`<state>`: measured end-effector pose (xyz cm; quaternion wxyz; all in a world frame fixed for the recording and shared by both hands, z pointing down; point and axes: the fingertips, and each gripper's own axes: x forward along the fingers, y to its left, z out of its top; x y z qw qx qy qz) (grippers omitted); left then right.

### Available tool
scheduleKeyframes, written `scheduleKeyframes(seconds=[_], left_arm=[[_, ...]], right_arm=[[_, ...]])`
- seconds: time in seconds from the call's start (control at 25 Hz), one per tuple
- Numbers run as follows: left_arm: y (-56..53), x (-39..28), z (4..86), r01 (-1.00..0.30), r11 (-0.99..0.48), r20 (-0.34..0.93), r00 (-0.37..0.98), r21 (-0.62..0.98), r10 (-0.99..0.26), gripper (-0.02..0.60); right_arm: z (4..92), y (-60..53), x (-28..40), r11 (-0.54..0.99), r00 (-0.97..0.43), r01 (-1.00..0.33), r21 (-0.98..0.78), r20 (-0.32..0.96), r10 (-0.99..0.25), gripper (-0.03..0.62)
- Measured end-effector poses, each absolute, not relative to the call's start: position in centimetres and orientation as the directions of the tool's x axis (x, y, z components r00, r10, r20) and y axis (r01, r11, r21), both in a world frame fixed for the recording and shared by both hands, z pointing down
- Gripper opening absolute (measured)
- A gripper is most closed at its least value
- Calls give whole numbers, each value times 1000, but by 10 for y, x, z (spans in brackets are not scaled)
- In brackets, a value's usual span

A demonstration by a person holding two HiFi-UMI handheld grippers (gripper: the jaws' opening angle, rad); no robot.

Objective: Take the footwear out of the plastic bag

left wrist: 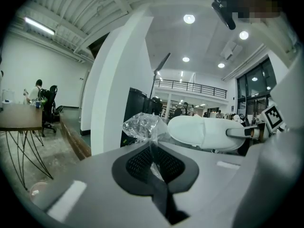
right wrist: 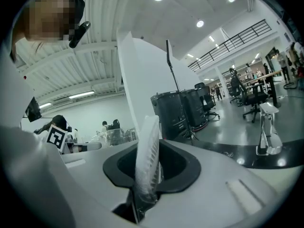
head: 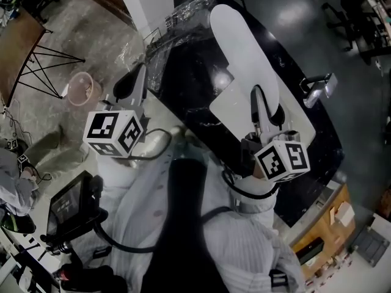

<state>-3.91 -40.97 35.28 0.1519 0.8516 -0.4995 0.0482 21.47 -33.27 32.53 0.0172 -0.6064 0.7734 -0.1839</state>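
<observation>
R gripper: jaws part-spread, pinching the slipper by its ribbed sole edge, at the heel end as I judge.

L gripper: jaws pressed together on a strip of the clear plastic bag; it touches film only.

Key relation: the slipper's long axis runs straight away from my R jaws over the black table. The bag lies off its far toe end, toward my L side.

Judgement: R should draw back along that axis while L anchors the bag.

Views: the head view gives the slipper's full length and both hands. The L gripper view alone shows crumpled film right beside the toe; touching or apart, can't tell, so clearance isn't settled. The R gripper view shows the grip only.
</observation>
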Motion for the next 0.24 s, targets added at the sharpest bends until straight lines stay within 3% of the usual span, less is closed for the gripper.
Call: scheduleKeyframes(seconds=[0.24], left_arm=[[-408, -41, 355, -862, -457, 242, 502, 221, -830, 2]], right_arm=[[323, -329, 217, 187, -256, -929, -320, 190, -948, 91]])
